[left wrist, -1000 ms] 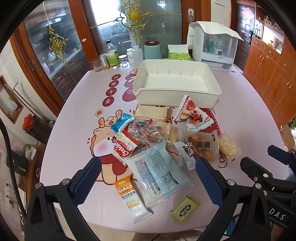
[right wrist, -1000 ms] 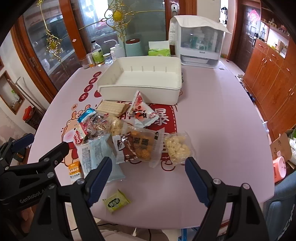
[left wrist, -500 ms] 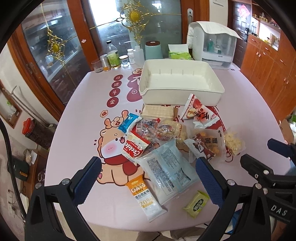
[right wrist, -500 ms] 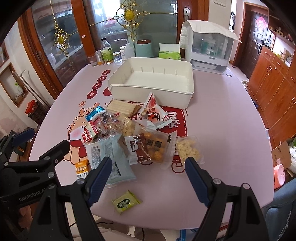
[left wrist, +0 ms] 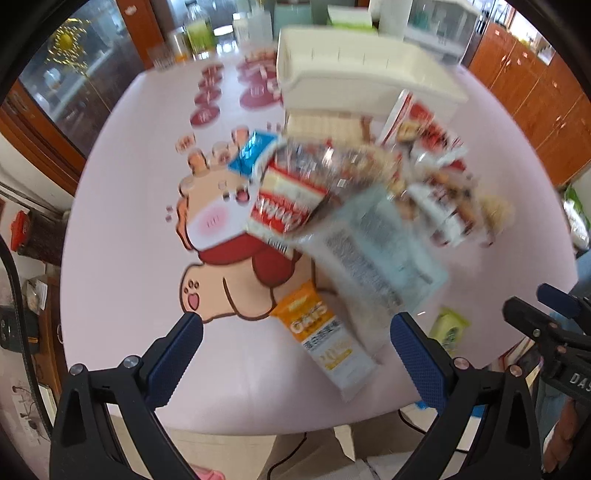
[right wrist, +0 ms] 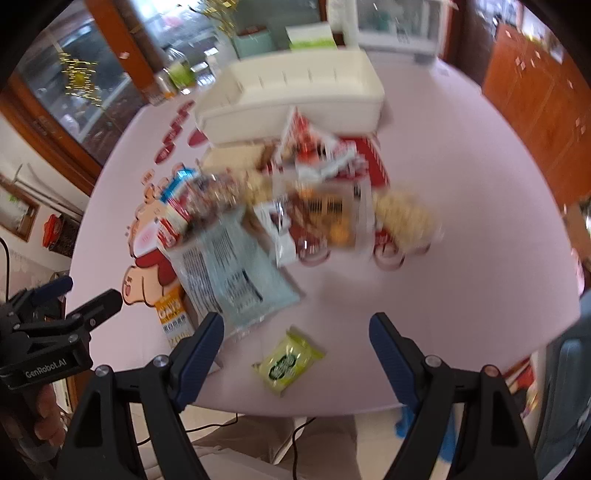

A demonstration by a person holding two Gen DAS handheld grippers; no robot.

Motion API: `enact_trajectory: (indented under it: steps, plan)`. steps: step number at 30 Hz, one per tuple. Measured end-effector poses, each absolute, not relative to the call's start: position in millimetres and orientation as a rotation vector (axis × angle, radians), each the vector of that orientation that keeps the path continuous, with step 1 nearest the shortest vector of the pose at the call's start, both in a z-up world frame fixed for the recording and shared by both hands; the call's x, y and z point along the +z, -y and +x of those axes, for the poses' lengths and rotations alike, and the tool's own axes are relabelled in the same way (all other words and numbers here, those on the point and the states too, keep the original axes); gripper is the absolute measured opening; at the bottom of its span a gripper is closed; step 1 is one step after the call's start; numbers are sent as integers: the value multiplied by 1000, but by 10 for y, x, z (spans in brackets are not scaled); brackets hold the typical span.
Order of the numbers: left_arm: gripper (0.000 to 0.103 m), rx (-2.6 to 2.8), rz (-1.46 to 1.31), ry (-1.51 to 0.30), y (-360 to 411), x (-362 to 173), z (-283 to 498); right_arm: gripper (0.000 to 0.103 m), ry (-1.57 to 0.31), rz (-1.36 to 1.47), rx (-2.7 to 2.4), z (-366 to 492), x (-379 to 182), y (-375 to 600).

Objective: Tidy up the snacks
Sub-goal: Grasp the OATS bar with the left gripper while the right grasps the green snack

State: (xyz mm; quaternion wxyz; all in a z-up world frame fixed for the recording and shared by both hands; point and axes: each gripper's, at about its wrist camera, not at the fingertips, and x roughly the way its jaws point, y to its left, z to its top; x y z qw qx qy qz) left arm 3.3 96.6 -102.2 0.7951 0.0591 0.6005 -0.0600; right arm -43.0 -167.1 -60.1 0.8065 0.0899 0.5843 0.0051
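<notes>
A heap of snack packets lies on the pink table (left wrist: 122, 229) in front of an empty white bin (left wrist: 354, 70), which also shows in the right wrist view (right wrist: 295, 92). Nearest me are an orange oats bar (left wrist: 325, 336), a pale blue packet (left wrist: 376, 247), and a small green packet (right wrist: 288, 360), which also shows in the left wrist view (left wrist: 448, 328). A red and white cookie pack (left wrist: 284, 203) lies further in. My left gripper (left wrist: 293, 354) is open and empty above the oats bar. My right gripper (right wrist: 295, 350) is open and empty above the green packet. Both views are blurred.
Bottles and jars (left wrist: 195, 33), a teal canister (right wrist: 255, 44), a green tissue box (right wrist: 312, 37) and a white appliance (left wrist: 436, 18) stand behind the bin. Wooden cabinets (left wrist: 535, 92) line the right. The table's front edge (left wrist: 258, 428) is just below my fingers.
Both grippers have moved forward and down toward the near end of the snack heap. The packets now look larger and blurred. Both stay open and empty.
</notes>
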Motion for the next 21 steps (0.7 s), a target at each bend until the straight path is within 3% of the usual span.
enact_trajectory:
  steps: [8,21]
  plan:
    - [93,-102,79,-1491,-1022,-1858,72,82,-1399,249,-120,-493,-1315,1660]
    - [93,-80,-44,-1506,-863,-1950,59,81,-1450,222,-133,-540,-1668,1556]
